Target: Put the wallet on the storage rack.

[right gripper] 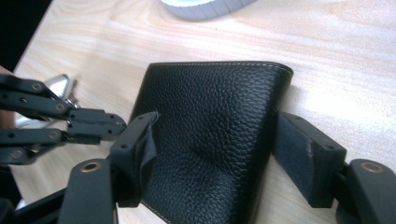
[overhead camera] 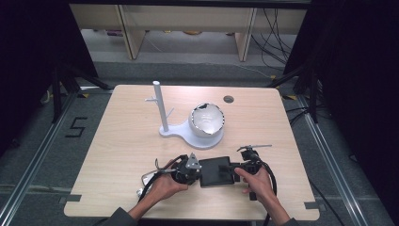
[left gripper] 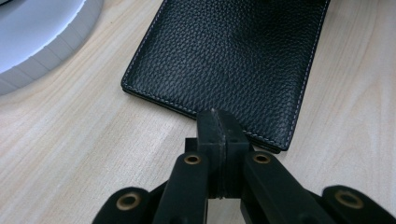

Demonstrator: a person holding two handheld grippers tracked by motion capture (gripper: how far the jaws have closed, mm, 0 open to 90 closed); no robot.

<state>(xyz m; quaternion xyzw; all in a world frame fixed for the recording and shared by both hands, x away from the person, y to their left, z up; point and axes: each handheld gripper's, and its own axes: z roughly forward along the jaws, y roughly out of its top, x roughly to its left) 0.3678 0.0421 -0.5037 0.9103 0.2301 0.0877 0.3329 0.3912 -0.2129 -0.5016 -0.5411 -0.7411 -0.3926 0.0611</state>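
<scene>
The wallet [overhead camera: 216, 171] lies flat on the desk [overhead camera: 122, 141], near edge, long axis left-right. Left hand-held gripper [left gripper: 218, 122] pinches its left end; right hand-held gripper [right gripper: 212, 154] straddles its right end, wide.

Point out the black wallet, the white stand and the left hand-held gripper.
black wallet [overhead camera: 216, 171], high view, middle of its top face
white stand [overhead camera: 160, 106], high view, on its upright post
left hand-held gripper [left gripper: 218, 122], left gripper view, closed tips at the wallet's edge
</scene>
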